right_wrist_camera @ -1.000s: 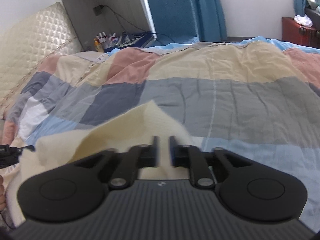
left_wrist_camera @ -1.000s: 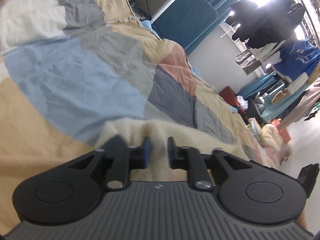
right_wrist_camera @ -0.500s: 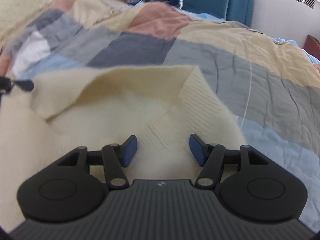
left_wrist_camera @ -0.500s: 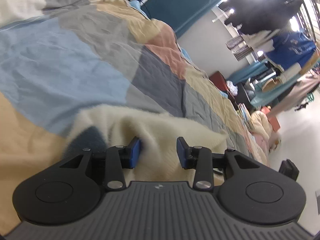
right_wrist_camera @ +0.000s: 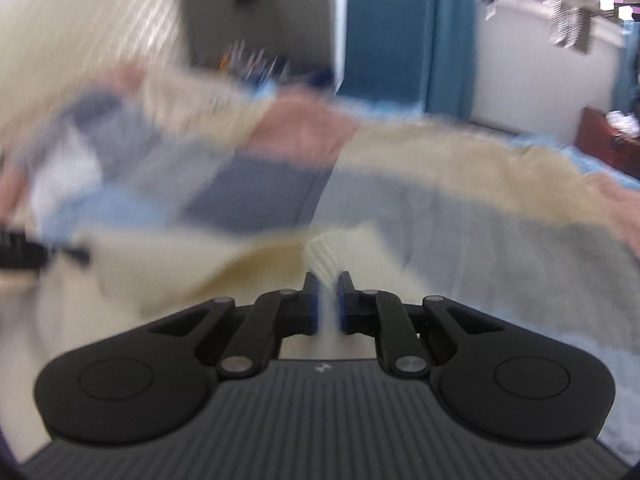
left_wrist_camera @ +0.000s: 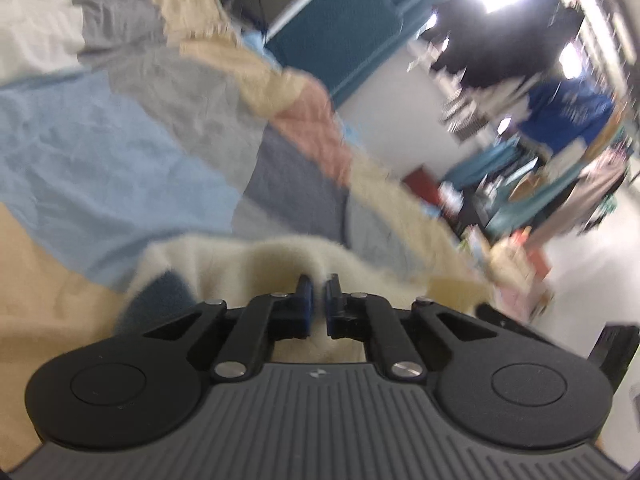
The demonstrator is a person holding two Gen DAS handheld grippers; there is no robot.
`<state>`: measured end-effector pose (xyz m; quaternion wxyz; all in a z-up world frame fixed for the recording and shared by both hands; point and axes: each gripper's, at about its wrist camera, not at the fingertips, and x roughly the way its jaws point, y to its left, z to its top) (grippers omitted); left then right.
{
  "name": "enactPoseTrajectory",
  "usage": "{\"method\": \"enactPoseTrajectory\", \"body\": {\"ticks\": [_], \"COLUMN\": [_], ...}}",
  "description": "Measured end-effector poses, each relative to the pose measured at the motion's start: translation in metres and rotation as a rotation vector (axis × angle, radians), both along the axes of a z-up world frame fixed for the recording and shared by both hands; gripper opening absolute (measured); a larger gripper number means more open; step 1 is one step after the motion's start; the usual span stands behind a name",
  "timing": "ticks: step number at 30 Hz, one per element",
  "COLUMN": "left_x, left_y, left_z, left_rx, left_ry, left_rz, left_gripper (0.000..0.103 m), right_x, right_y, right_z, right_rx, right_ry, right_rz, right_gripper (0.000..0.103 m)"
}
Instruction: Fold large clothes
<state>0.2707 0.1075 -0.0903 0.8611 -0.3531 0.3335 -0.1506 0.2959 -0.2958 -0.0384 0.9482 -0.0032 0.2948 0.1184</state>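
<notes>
Though bunched, cream sweater axis unclear.

Cream sweater, pastel patchwork quilt

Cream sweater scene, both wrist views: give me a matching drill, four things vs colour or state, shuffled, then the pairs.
Things:
1. left gripper
2. right gripper
3. quilt
4. curtain

Colour or state:
A. teal, hanging in the background
B. shut on the ribbed edge of the cream sweater
C. pastel patchwork, lying under the sweater
D. shut on a fuzzy fold of the sweater

Pairs: 1-D, 2-B, 3-C, 4-A
</notes>
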Motion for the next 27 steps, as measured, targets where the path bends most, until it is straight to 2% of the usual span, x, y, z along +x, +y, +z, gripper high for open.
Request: {"method": "enactPoseTrajectory", "body": {"ticks": [3,5,7,9,10,12,16,19,22,23,25,27], "left_x": [-0.006,-0.007,-0.008,-0.005,-0.002,0.002,0.011,0.010,0.011,0.010,0.007,0.002], "left_y": [0.015,0.023,0.031,0.037,0.036,0.033,0.026,0.020,0.018,0.017,0.018,0.020], "left_z": [0.006,0.006,0.003,0.000,-0.003,-0.009,-0.022,-0.026,-0.025,-0.023,-0.020,-0.016], "left_rx": [-0.077,-0.102,-0.152,-0.179,-0.168,-0.096,-0.010,0.047,0.068,0.069,0.074,0.079], "left_ry": [-0.039,-0.049,-0.060,-0.033,-0.008,0.037,0.102,0.084,0.068,0.067,0.069,0.058], "left_rz": [0.070,0.117,0.156,0.179,0.185,0.201,0.221,0.204,0.177,0.168,0.161,0.152], "left_gripper": [0.006,0.006,0.006,0.006,0.006,0.006,0.006,0.007,0.009,0.011,0.028,0.037], "right_x": [-0.006,-0.006,0.001,0.009,0.014,0.023,0.034,0.042,0.039,0.036,0.030,0.026], "right_y": [-0.026,-0.046,-0.064,-0.075,-0.077,-0.080,-0.080,-0.077,-0.081,-0.082,-0.087,-0.091], "right_z": [0.017,0.021,0.018,0.009,0.002,-0.013,-0.038,-0.062,-0.071,-0.068,-0.060,-0.049], "right_rx": [0.041,0.073,0.108,0.125,0.119,0.098,0.040,-0.043,-0.021,-0.007,0.035,0.073], "right_ry": [-0.076,-0.115,-0.109,-0.086,-0.073,-0.045,0.025,0.088,0.121,0.115,0.093,0.085], "right_rz": [-0.089,-0.169,-0.241,-0.286,-0.302,-0.338,-0.349,-0.333,-0.328,-0.330,-0.329,-0.315], "right_gripper": [0.012,0.012,0.012,0.012,0.012,0.012,0.012,0.012,0.013,0.015,0.016,0.022]}}
